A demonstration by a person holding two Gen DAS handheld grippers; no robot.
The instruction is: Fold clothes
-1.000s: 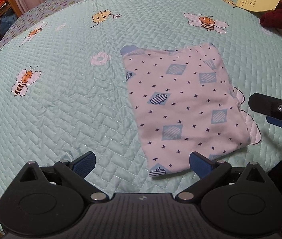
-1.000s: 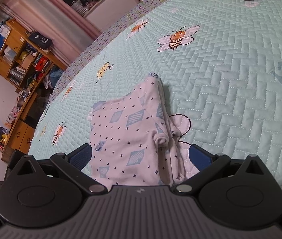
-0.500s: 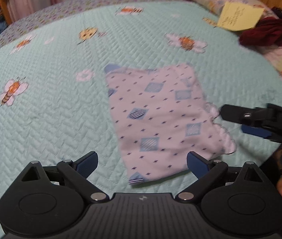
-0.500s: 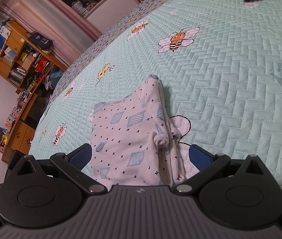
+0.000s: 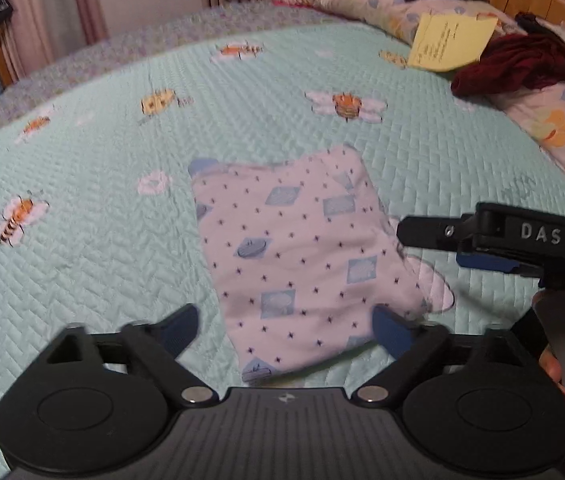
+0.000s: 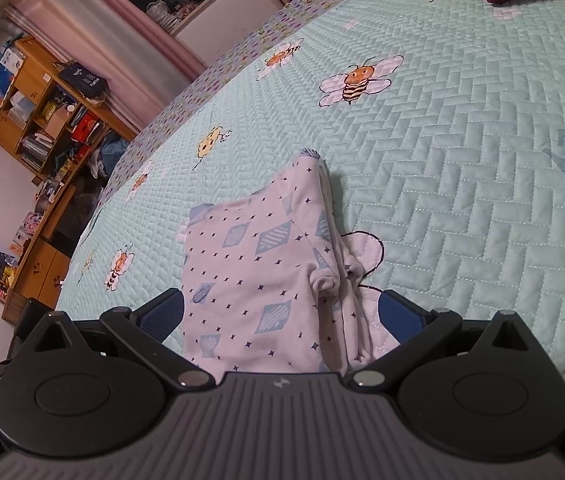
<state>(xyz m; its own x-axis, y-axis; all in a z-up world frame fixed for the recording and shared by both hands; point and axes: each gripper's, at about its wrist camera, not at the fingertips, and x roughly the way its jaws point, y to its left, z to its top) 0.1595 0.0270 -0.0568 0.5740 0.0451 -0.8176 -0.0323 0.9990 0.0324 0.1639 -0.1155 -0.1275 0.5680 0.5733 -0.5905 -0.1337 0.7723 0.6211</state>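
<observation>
A: Start at the left. What is the left tool point(image 5: 284, 330) doing?

B: It hangs over the near edge of the garment point(image 5: 302, 256), pointing down at it. Its jaws are spread wide but closing, and they pinch nothing; the cloth lies under the gap, not pressed by either pad.

A: And the garment itself?

B: It lies on the bed point(image 5: 102, 260), on the green bee quilt, already folded into a compact, roughly square packet. Blue trim pokes out at its far left corner. Along its right side the layers are stacked loosely, with a bunched bit visible from the right wrist view.

A: The right tool point(image 6: 280, 314)?

B: Low at the packet's right edge, jaws spread, straddling the near corner without gripping. In the left view it shows side-on just beside the cloth, a hand point(image 5: 562, 364) below it.

A: So which step is this?

B: I judge the folding nearly finished: both tools free, the packet at rest.

A: Next move?

B: Probably tidying that loose right edge or setting the packet aside. Either calls for a pinch through all layers, so the fold does not slip open.
</observation>
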